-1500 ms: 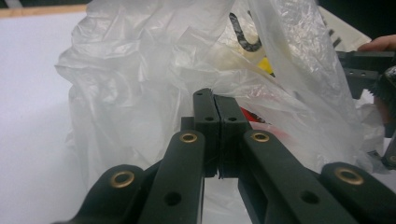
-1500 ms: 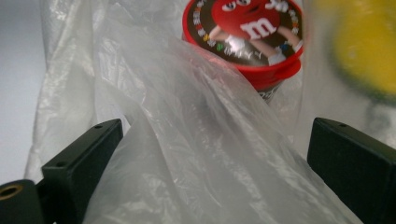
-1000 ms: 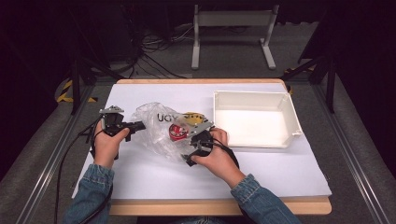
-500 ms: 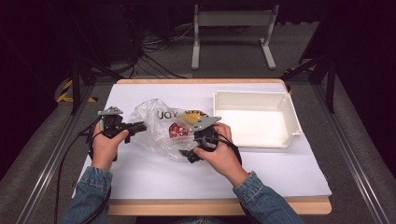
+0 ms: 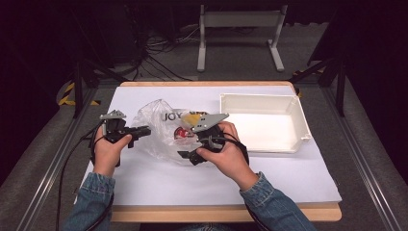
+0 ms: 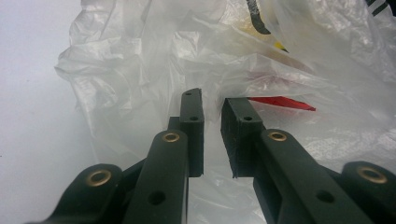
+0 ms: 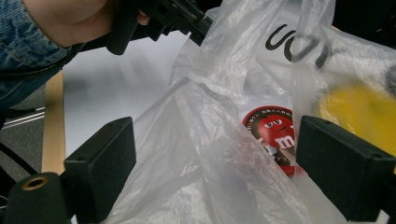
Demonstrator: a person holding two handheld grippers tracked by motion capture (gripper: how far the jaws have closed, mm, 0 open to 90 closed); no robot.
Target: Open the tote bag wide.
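- So the main thing here is a thin, crinkly see-through plastic bag (image 5: 161, 132) with big black letters printed on it, sitting on the white sheet (image 5: 192, 178) that covers the desk (image 5: 202, 212), roughly middle-left.
- Through the plastic you can make out a red M&M's packet (image 7: 273, 135) and something yellow (image 7: 355, 109) next to it, too blurry to name. From the high view the red packet (image 5: 182, 134) sits about mid-bag.
- Left tool (image 6: 212, 133): jaws nearly together with just a slim gap, and a fold of the bag's film looks pinched in there. In the high view it (image 5: 144, 131) meets the bag's left edge.
- Right tool (image 7: 215, 168): jaws stand wide and have just been closing a little; loose bag film bulges between them, but the pads aren't pressing on it. From above it (image 5: 185, 155) is at the bag's near-right edge, tilted toward it.
- To the right of the bag there's a white rectangular plastic tray (image 5: 298, 139), shallow walls, with nothing in it. It's close to the right hand (image 5: 226, 149) but clear of the bag.
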